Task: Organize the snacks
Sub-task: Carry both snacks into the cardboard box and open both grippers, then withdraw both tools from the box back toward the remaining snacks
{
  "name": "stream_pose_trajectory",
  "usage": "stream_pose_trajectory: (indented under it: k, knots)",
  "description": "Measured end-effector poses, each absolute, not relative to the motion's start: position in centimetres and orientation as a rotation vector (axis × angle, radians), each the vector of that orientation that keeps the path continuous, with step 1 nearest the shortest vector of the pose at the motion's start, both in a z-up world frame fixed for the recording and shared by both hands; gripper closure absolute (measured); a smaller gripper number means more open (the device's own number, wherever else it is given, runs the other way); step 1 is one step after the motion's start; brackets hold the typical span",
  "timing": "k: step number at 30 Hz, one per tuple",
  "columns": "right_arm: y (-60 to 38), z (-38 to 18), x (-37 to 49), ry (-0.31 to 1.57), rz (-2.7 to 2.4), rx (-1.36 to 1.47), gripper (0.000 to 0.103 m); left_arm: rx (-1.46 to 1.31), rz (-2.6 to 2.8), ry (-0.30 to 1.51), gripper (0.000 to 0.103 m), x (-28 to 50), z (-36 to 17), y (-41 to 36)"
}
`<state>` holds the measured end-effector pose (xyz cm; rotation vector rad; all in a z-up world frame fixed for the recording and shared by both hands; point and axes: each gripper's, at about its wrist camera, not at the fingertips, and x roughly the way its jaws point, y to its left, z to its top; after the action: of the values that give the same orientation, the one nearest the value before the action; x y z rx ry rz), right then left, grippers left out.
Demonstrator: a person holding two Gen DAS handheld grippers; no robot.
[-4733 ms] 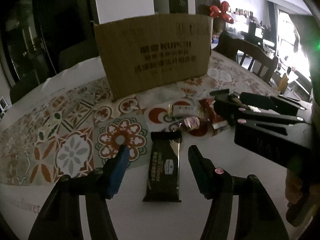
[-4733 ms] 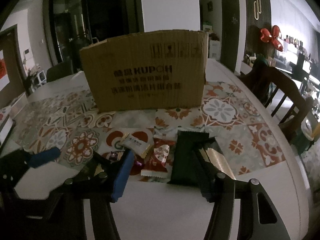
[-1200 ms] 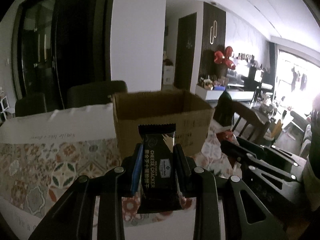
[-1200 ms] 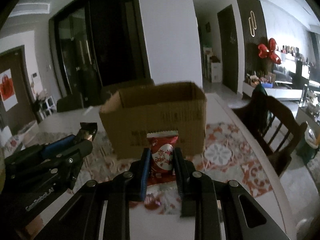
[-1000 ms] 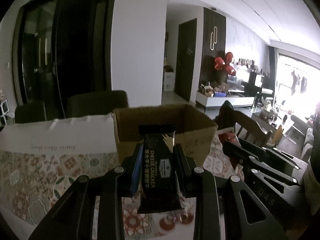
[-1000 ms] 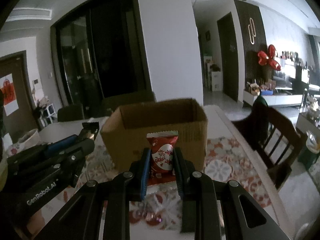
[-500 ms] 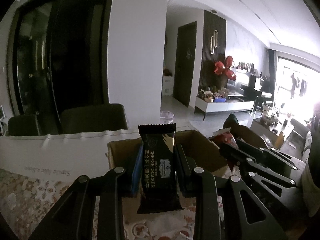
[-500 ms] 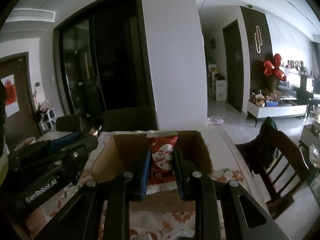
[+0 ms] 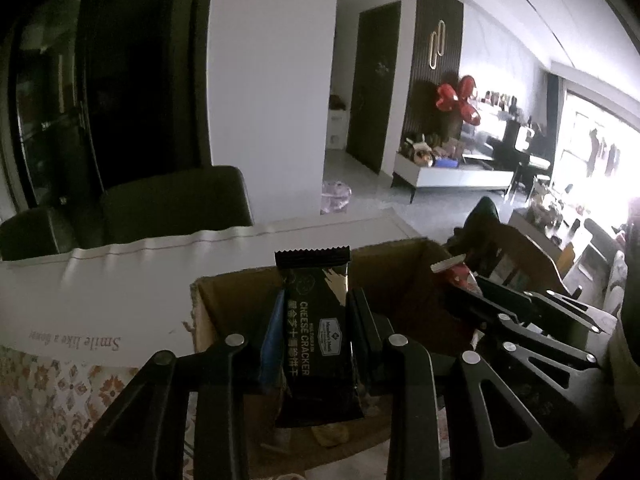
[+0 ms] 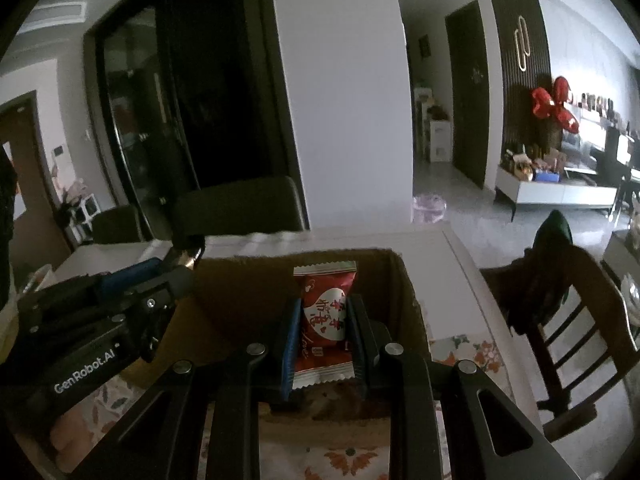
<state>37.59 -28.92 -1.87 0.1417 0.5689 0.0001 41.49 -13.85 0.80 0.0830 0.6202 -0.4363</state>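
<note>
An open brown cardboard box stands on the table right below both grippers. My left gripper holds a black cheese cracker pack upright over the box opening. Its jaws are opening, and the pack still sits between the pads. My right gripper is shut on a red and white candy packet, held upright above the right half of the box. Each gripper shows at the side of the other's view: the right one with the red packet, and the left gripper.
The table carries a patterned tile cloth with a white band beyond the box. Dark chairs stand behind the table and a wooden chair at its right side. A small yellowish wrapper lies inside the box.
Both grippers have carried their snacks forward from in front of the box to above its opening. The box's inside now shows beneath them.
</note>
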Motion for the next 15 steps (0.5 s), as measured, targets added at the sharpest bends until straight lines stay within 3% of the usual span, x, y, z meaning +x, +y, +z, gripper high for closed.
stream_pose_trajectory:
  k: [4, 5, 6, 7, 12, 15]
  knots:
    - [-29.1, -2.7, 38.0, 0.592, -0.015, 0.151, 0.078, 0.095, -0.405, 0.594, 0.050, 41.2, 0.8, -13.8]
    - [-29.3, -2.8, 38.1, 0.599, -0.018, 0.154, 0.074, 0.099, -0.401, 0.587, 0.048, 41.2, 0.9, -13.6]
    - [-29.4, -2.9, 38.1, 0.606, -0.019, 0.159, 0.059, 0.103, -0.390, 0.583, 0.043, 40.9, 1.0, -13.6]
    - [-29.5, -2.9, 38.0, 0.606, -0.025, 0.164, 0.052, 0.106, -0.379, 0.580, 0.040, 40.9, 1.2, -13.4]
    - [-29.6, -2.0, 36.4, 0.568, -0.061, 0.166, 0.047, 0.126, -0.344, 0.551, 0.029, 39.1, 1.7, -12.6]
    - [-29.7, -1.6, 35.1, 0.541, -0.080, 0.168, 0.036, 0.126, -0.337, 0.535, 0.026, 37.3, 2.1, -12.3]
